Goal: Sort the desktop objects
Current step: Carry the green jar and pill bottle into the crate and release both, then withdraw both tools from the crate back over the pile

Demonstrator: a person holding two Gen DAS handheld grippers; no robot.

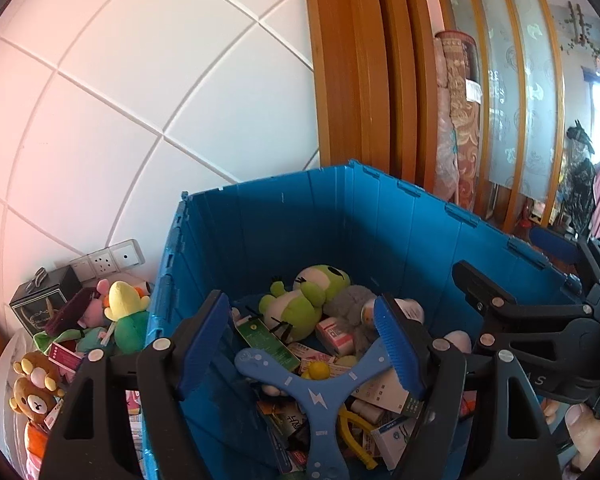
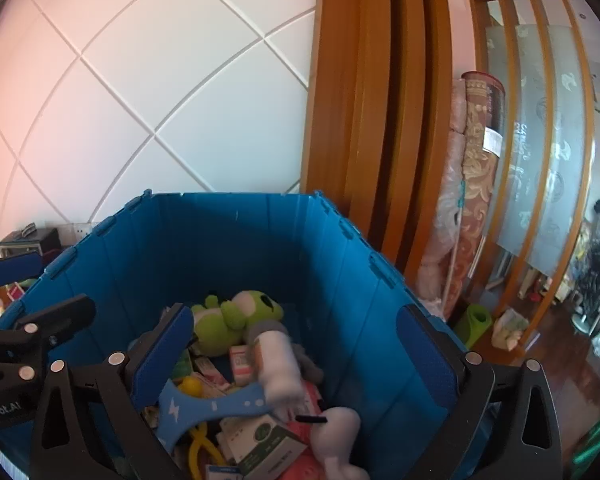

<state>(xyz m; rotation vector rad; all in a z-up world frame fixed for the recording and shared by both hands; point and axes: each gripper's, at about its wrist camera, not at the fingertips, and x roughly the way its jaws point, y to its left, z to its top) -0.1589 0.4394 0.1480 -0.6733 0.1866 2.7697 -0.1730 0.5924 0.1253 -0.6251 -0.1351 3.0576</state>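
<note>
A blue plastic crate [image 1: 300, 216] [image 2: 228, 248] holds a green frog plush [image 1: 300, 300] [image 2: 228, 320], a grey and white plush [image 1: 352, 308] [image 2: 278, 356], a blue three-armed boomerang [image 1: 312, 396] [image 2: 204, 404], a yellow ball [image 1: 318, 370] [image 2: 190, 387] and several small boxes. My left gripper [image 1: 304, 344] is open and empty above the crate's contents. My right gripper [image 2: 300, 360] is open and empty over the crate too. A white plush [image 2: 336, 436] lies near the right gripper's side.
Several plush toys lie left of the crate, among them a yellow-headed one [image 1: 126, 316] and a brown bear [image 1: 32, 400]. A dark box [image 1: 40, 300] and a wall socket [image 1: 108, 260] sit behind them. A wooden door frame [image 1: 352, 60] and rolled rugs [image 1: 460, 120] stand behind the crate.
</note>
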